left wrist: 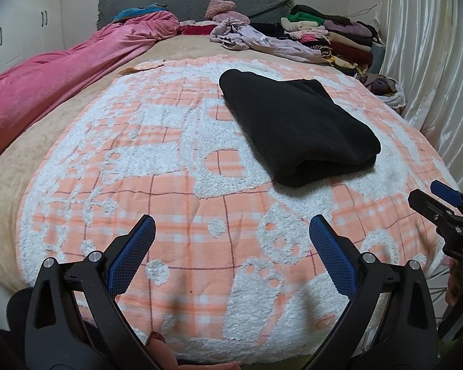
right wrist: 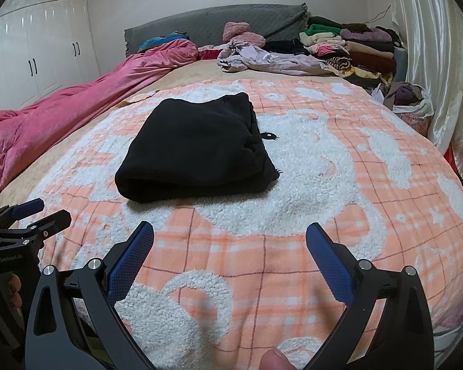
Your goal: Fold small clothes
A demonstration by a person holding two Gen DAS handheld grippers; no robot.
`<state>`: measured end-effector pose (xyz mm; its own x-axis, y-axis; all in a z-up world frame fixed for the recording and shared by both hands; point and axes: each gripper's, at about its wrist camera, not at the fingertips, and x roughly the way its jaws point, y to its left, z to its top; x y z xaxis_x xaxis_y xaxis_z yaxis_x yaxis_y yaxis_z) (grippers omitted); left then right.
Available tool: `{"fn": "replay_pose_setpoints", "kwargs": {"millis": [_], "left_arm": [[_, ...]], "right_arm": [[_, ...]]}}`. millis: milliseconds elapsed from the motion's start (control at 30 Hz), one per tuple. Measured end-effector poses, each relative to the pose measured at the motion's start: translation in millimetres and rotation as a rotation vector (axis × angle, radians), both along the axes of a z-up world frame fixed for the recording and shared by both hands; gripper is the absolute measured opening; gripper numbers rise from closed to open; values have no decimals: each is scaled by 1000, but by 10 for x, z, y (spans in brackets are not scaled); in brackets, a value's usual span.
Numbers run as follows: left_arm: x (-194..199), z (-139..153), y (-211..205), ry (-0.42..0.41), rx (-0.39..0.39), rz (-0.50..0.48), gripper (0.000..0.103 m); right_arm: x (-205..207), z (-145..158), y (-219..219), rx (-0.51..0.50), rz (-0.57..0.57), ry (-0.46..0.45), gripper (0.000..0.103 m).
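Observation:
A black garment lies folded in a thick rectangle on the orange-and-white blanket; it also shows in the right wrist view. My left gripper is open and empty, low over the blanket, short of the garment and to its left. My right gripper is open and empty, just in front of the garment's near edge. The right gripper shows at the right edge of the left wrist view. The left gripper shows at the left edge of the right wrist view.
A pink quilt lies along the bed's left side. Loose lilac clothes and a stack of folded clothes sit at the headboard. A bag of clothes stands by the curtain on the right. White wardrobes line the left wall.

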<state>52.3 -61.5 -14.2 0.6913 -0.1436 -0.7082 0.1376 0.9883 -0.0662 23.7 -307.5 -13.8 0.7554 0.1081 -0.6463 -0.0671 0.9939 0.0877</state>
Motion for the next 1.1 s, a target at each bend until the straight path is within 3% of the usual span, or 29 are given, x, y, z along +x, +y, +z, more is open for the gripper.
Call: {"fn": "replay_pose_setpoints", "kwargs": {"millis": [1100], "left_arm": [[2, 35, 56, 0, 11, 18, 93]], "right_arm": [[-10, -56, -1, -1, -5, 14, 98]]}}
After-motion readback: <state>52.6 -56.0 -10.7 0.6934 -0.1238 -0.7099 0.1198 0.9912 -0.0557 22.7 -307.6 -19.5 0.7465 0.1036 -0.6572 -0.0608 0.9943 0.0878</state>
